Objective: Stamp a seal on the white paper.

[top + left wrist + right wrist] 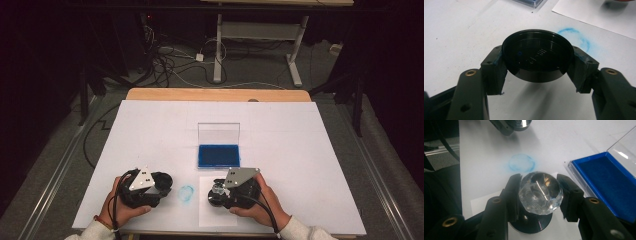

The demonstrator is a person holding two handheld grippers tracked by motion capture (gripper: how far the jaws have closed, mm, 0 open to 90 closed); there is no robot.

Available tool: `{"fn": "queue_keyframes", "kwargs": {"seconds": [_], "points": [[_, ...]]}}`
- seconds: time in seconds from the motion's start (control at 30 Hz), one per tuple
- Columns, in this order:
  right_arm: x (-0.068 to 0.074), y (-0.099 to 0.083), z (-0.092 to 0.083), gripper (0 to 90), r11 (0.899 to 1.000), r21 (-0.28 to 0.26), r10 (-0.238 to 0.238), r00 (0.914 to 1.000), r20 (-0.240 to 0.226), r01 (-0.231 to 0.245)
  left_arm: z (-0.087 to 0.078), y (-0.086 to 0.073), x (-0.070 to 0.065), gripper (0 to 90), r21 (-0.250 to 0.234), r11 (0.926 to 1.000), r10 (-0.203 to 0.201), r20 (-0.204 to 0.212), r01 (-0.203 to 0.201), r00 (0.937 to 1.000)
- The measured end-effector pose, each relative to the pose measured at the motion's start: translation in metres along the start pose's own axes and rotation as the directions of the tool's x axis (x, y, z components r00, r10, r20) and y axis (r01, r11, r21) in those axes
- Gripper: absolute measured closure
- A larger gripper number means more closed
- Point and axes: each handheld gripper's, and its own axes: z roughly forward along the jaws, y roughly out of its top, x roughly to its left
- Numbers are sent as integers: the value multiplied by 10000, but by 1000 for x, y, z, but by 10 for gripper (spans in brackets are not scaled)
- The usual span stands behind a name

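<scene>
My left gripper is shut on a round black cap, held hollow side up just above the white table cover. My right gripper is shut on the clear faceted knob of a stamp. The stamp's black round base sits below the jaws, over a white paper sheet. In the high view the two grippers are side by side near the front edge. A blue ink pad with its clear lid standing open lies just beyond them. The right gripper view shows the ink pad to the right of the knob.
A smudged blue ring print marks the table cover between the grippers, and the print also lies just past the cap. Beyond the wooden far edge are floor cables and a desk frame.
</scene>
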Motion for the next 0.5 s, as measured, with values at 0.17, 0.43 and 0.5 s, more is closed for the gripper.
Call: {"fn": "queue_keyframes", "kwargs": {"seconds": [0.17,0.43,0.5], "points": [[1,-1,2,575,9997,215,-68,10000,-2,68,0,0,0,370,20,10000,-15,20,15,10000],[3,-2,8,575,9976,636,-253,9997,-73,257,0,0,0,370,44,10000,-32,-10,32,10000],[5,-3,11,575,9962,772,-388,9992,-54,391,0,0,0,370,52,10000,-23,-14,23,10000]]}}
